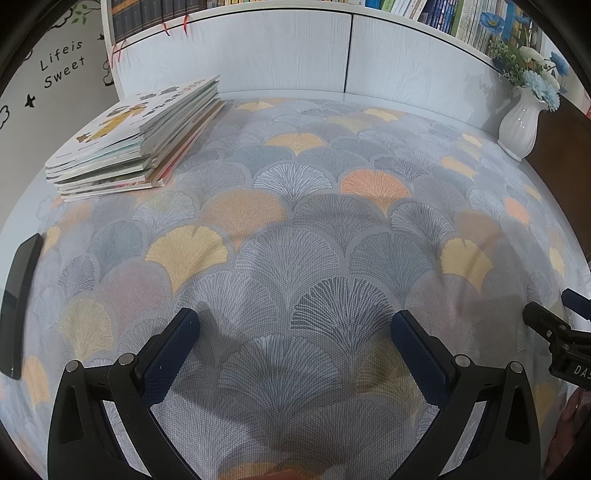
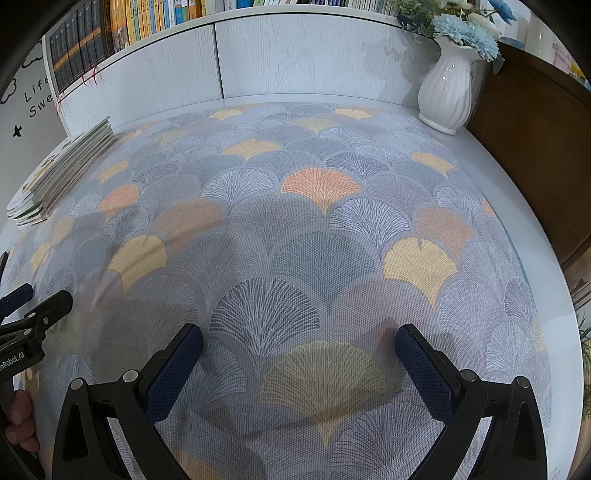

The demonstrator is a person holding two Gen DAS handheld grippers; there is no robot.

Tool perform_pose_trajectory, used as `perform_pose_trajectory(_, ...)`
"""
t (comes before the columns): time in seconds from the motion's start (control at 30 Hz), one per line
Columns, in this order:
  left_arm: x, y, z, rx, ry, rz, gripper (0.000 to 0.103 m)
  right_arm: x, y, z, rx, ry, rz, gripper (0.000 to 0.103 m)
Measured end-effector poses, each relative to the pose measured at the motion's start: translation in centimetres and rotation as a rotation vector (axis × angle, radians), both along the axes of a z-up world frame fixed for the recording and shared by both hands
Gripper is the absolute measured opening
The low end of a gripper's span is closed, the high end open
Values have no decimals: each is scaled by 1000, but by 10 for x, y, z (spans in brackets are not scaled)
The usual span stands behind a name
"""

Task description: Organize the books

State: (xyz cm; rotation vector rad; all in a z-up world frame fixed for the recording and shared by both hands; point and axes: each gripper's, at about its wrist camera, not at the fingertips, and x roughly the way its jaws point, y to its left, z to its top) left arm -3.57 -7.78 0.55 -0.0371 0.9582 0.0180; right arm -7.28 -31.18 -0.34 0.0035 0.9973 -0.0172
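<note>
Left wrist view first: the left gripper hangs over the patterned tablecloth with its two blue-padded fingers spread wide and nothing between them; the stack of picture books lies flat at the far left corner of the table, just beside the white cabinet, well apart from the fingers. A dark phone rests on the cloth near the left edge.

From the right wrist view the right gripper is likewise parted wide and empty above the cloth; the same stack shows at the far left, far from it. The left gripper's black frame pokes in at the left edge, held by a hand — only a few fingertips show.

As for containers: a white ribbed vase stands upright at the far right corner, touching the table and just beside the cabinet; it holds pale blue and white artificial flowers with green sprigs. Above the cabinet doors the shelf holds upright books — dark uniform volumes at the left, coloured spines further along; their titles are too small to read.
</note>
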Motion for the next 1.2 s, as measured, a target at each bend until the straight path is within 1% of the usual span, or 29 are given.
perform_pose_trajectory(1.2,-2,-1,0,-6,4,-2,103,0,0,0,-1,-1,-2,103)
